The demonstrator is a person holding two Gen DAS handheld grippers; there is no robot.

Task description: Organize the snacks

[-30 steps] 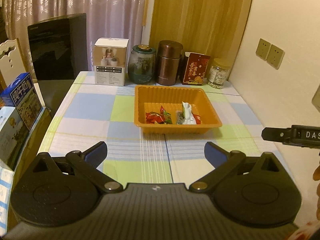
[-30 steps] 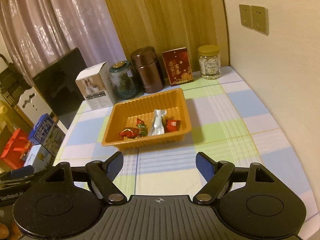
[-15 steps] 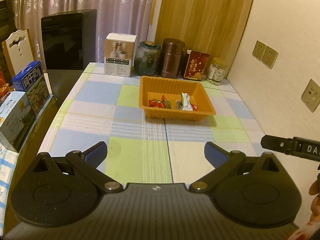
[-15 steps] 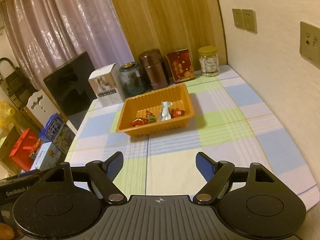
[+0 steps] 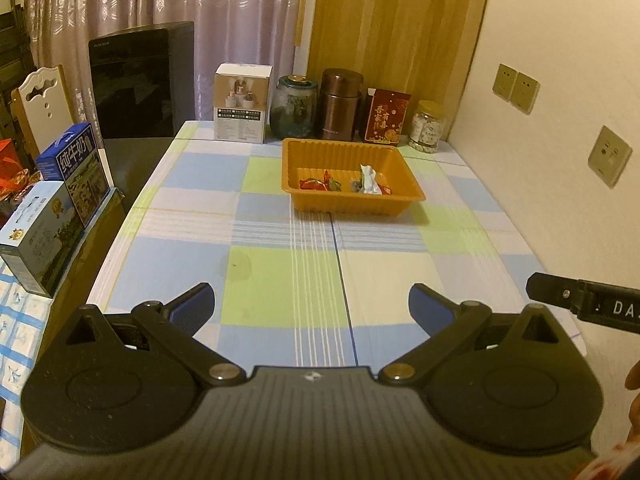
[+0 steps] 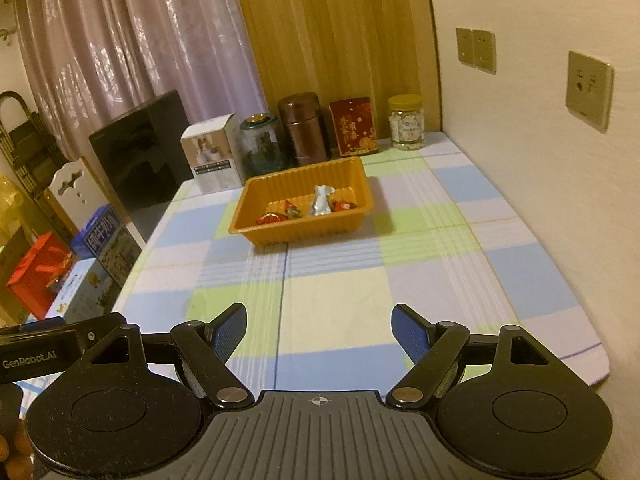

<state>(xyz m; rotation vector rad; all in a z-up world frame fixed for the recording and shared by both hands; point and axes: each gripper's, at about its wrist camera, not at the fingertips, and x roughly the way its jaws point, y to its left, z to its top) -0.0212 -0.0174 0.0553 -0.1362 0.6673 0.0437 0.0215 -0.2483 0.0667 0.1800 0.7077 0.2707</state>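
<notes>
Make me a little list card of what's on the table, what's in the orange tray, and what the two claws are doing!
Table: checked cloth
Orange tray: red-wrapped candies, a silver packet
Back row: white box, glass jar, brown canister, red tin, small jar
Left claw: open, empty
Right claw: open, empty
Loose snacks on the cloth: none seen

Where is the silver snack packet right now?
The silver snack packet lies inside the orange tray, right of centre in the left wrist view, between red-wrapped candies.
</notes>
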